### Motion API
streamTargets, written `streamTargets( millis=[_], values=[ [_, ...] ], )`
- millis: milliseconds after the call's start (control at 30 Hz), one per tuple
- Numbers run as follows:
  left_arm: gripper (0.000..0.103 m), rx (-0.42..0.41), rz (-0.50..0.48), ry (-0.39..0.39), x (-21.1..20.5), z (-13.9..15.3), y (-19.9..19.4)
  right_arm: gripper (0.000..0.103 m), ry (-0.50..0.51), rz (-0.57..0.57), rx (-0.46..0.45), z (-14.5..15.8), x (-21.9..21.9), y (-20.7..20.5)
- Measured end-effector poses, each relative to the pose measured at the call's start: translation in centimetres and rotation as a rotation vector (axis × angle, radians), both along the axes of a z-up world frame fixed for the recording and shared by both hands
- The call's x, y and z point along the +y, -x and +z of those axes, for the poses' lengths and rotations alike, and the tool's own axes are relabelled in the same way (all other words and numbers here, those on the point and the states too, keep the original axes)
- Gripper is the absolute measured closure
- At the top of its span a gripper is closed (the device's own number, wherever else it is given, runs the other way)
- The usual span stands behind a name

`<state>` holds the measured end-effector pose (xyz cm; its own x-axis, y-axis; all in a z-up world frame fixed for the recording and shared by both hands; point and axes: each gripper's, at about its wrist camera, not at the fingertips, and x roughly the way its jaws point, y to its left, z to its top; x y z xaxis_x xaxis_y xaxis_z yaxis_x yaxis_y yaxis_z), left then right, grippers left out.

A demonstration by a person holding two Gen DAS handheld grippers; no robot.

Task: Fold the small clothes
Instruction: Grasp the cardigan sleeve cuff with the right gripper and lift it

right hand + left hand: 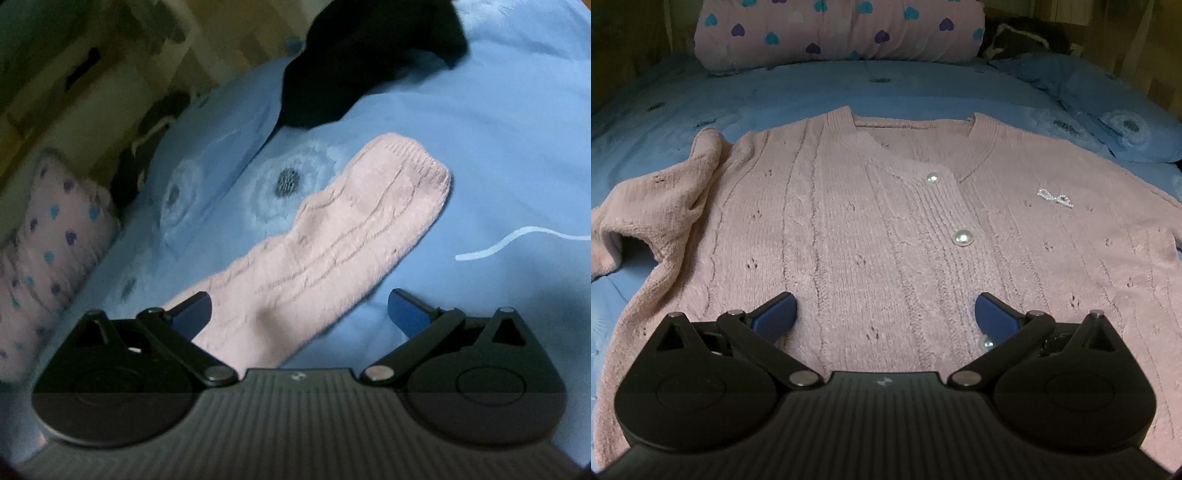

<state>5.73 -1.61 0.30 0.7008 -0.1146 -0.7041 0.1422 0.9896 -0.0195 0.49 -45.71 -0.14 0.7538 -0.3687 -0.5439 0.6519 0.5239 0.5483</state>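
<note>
A: Left wrist view: why is the pink cardigan [886, 221] spread flat on the blue bedspread [812, 85]?
B: Ready for folding. The left gripper [885, 314] hovers wide open, empty.
A: And the right gripper [300, 312]?
B: Also wide open, holding nothing, over the outstretched sleeve [325, 236].

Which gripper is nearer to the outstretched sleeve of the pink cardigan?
Right. The right gripper hangs open directly over the outstretched sleeve. The left gripper is open over the cardigan's front, near the pearl buttons.
</note>
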Motion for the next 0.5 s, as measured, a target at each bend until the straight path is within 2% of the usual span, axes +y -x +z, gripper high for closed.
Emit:
streamTargets(
  millis=[100,167,233,300,367,433,500],
  values=[
    [0.000,-0.003,-0.002,-0.008,-0.2,0.0,0.1,0.000,0.008,-0.030,-0.049,-0.2,-0.4,0.1],
    [0.000,-0.005,-0.002,-0.007,-0.2,0.0,0.1,0.004,0.015,-0.043,-0.069,-0.3,-0.4,0.2],
    [0.000,-0.006,-0.004,-0.011,-0.2,0.0,0.1,0.028,0.006,-0.051,-0.082,-0.3,-0.7,0.3],
    [0.000,-0.004,-0.006,-0.014,-0.2,0.0,0.1,0.034,-0.018,-0.044,-0.062,-0.4,-1.2,0.0],
    [0.000,-0.003,-0.008,-0.017,-0.3,0.2,0.1,0.050,-0.012,-0.019,-0.049,-0.1,-1.5,-0.5],
    [0.000,0.000,-0.011,-0.021,-0.3,0.3,0.1,0.071,-0.013,0.005,-0.025,0.2,-1.5,-1.0],
    [0.000,0.010,-0.015,-0.023,-0.3,0.6,0.0,0.085,0.008,0.021,-0.012,0.8,-1.3,-1.4]
  ],
)
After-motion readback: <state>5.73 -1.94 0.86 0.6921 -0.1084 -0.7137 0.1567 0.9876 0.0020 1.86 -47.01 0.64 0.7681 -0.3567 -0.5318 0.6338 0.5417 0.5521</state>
